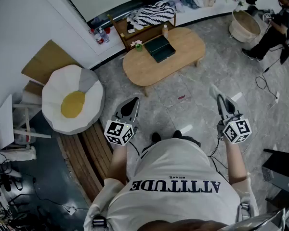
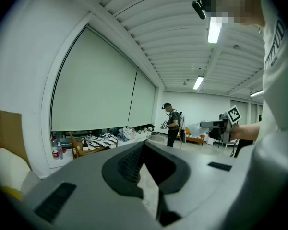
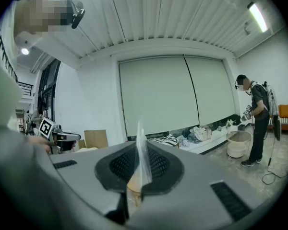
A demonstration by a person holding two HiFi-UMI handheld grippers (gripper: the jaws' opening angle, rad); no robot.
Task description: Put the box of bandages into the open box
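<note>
Right gripper (image 1: 221, 101) fingers pinched on a thin clear packet (image 3: 141, 157) — contents unreadable, left gripper (image 1: 132, 102) fingers together, empty.

L tool (image 1: 131, 102) closed; R tool (image 1: 221, 103) pinches clear film (image 3: 141, 150)

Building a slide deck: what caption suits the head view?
Standing person faces a wooden table bearing an open box, left gripper shut, right gripper pinching a thin clear sheet.

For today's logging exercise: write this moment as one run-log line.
left gripper: shut, empty | right gripper: shut on thin clear piece | open box: on wooden table ahead
</note>
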